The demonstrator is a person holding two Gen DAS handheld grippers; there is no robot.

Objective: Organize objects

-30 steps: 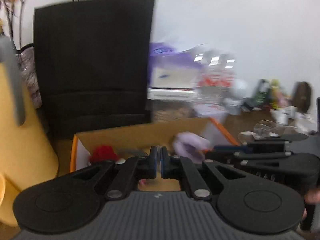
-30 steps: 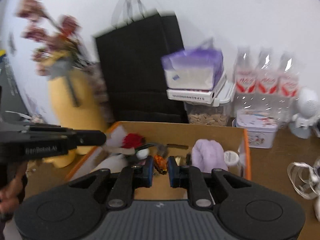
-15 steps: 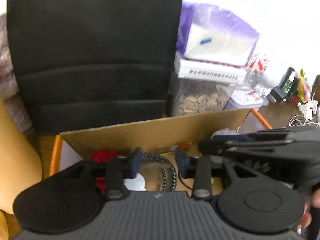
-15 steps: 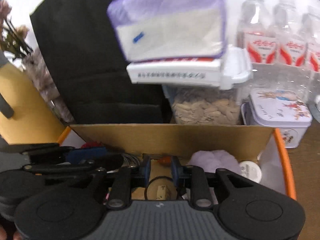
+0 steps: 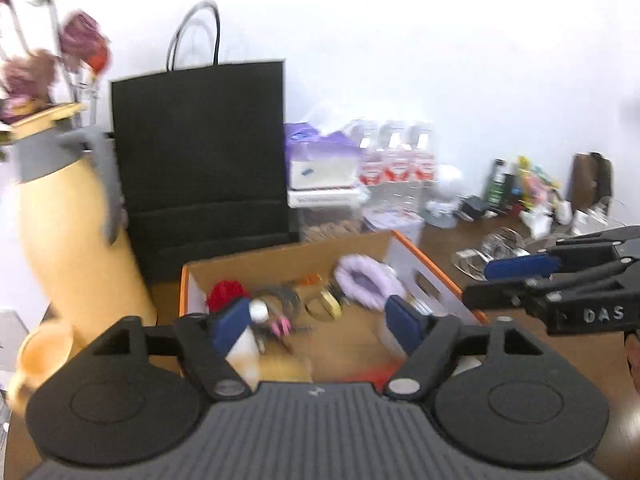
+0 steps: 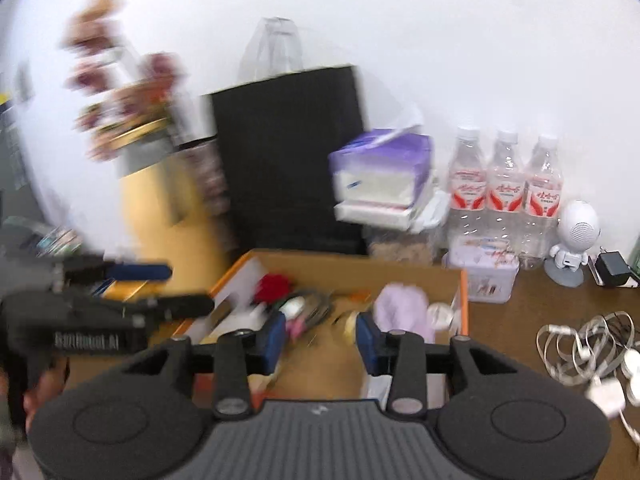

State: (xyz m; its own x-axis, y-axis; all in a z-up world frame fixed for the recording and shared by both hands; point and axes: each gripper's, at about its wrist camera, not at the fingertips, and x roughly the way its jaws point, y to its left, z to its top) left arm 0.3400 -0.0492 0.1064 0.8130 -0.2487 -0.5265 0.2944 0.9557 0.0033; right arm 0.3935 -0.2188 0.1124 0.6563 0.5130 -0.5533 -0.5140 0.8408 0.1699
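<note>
An orange-rimmed cardboard box (image 5: 424, 264) (image 6: 463, 292) stands on the brown table. It holds a red pompom (image 5: 225, 294) (image 6: 274, 286), a lilac fluffy item (image 5: 366, 280) (image 6: 402, 306), a coiled cable (image 5: 280, 298), a tape roll (image 5: 322, 304) and a small white jar (image 6: 440, 314). My left gripper (image 5: 318, 326) is open and empty above the box's near side. My right gripper (image 6: 320, 338) is open and empty above the box too. Each gripper shows in the other's view, the right one (image 5: 520, 276) and the left one (image 6: 160, 288).
A black paper bag (image 5: 200, 152) stands behind the box, a yellow jug (image 5: 68, 232) with flowers to its left. Tissue pack (image 6: 380, 168), water bottles (image 6: 504, 192), a tin (image 6: 482, 276) and a white robot figure (image 6: 576, 240) are at the back right. Tangled white cables (image 6: 588, 352) lie right.
Both grippers have pulled back and up from inside the box and opened wider. The right gripper was nearly shut low in the box and now stands open and empty.
</note>
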